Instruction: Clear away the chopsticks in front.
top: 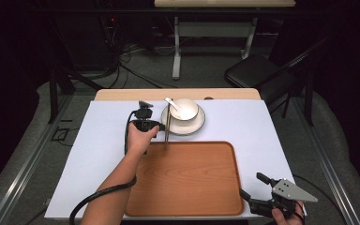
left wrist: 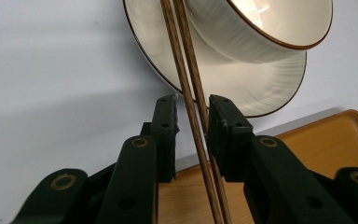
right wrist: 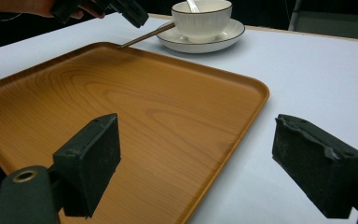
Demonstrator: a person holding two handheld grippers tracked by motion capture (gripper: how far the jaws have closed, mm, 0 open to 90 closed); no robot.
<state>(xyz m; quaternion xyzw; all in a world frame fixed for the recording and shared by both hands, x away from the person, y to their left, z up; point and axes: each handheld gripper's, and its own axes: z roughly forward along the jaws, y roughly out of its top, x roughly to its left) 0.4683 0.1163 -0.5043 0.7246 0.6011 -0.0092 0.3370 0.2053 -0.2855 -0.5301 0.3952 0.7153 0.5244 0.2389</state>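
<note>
A pair of brown chopsticks (top: pixel 167 126) leans on the rim of a white saucer (top: pixel 194 127), with its near tip over the far edge of a wooden tray (top: pixel 187 180). A white bowl (top: pixel 185 108) with a spoon (top: pixel 172 102) in it stands on the saucer. My left gripper (top: pixel 163 126) reaches in from the left. In the left gripper view the chopsticks (left wrist: pixel 186 93) run between the jaws of the left gripper (left wrist: pixel 193 116): one pad touches them and a thin gap shows at the other. My right gripper (top: pixel 253 185) stands open at the tray's near right corner, nothing between its jaws.
A white mat (top: pixel 98 154) covers the table, with bare mat left and right of the tray. A black chair (top: pixel 258 72) stands beyond the table's far right corner. The right gripper view has the tray (right wrist: pixel 121 102), the bowl (right wrist: pixel 201 18) and the left gripper (right wrist: pixel 130 11) far off.
</note>
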